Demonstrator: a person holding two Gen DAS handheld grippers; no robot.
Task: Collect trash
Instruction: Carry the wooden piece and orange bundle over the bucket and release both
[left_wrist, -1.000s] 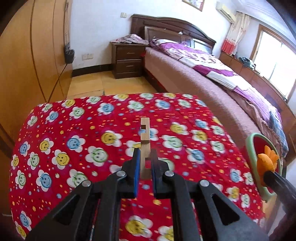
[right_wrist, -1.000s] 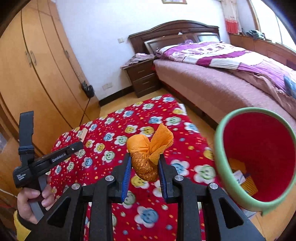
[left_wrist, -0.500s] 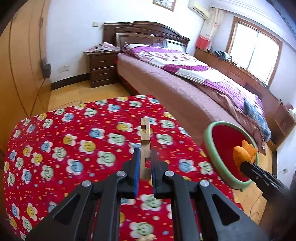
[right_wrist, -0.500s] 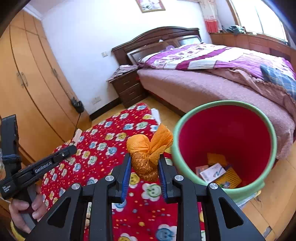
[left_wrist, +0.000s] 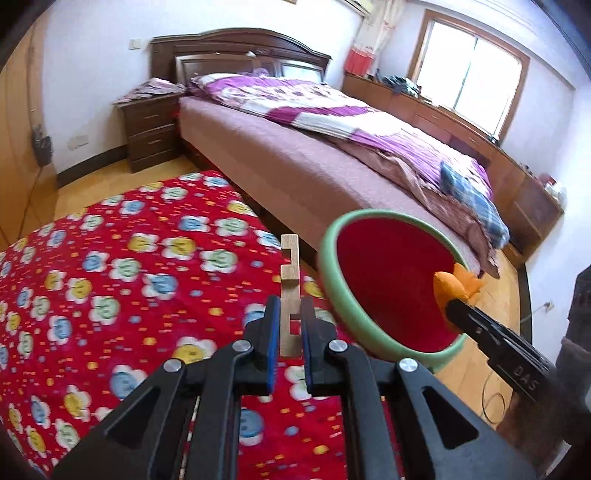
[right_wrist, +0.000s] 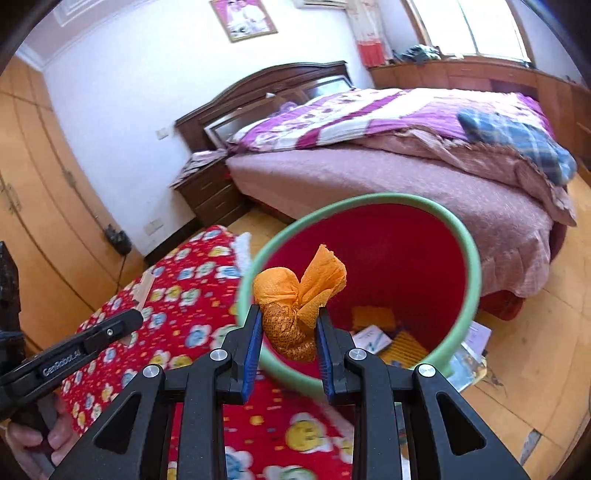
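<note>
Now over the bin: the right hand-held gripper (right_wrist: 288, 332), pinching a crumpled orange paper wad (right_wrist: 297, 299), has swung from above the red flowered tabletop (left_wrist: 110, 258) to the mouth of the green-rimmed red trash bin (right_wrist: 471, 258), which already holds scraps. A release looks imminent. Alongside, the left hand-held gripper (left_wrist: 288, 325) has turned toward the bin too, clamping a notched wooden piece (left_wrist: 289, 291).
</note>
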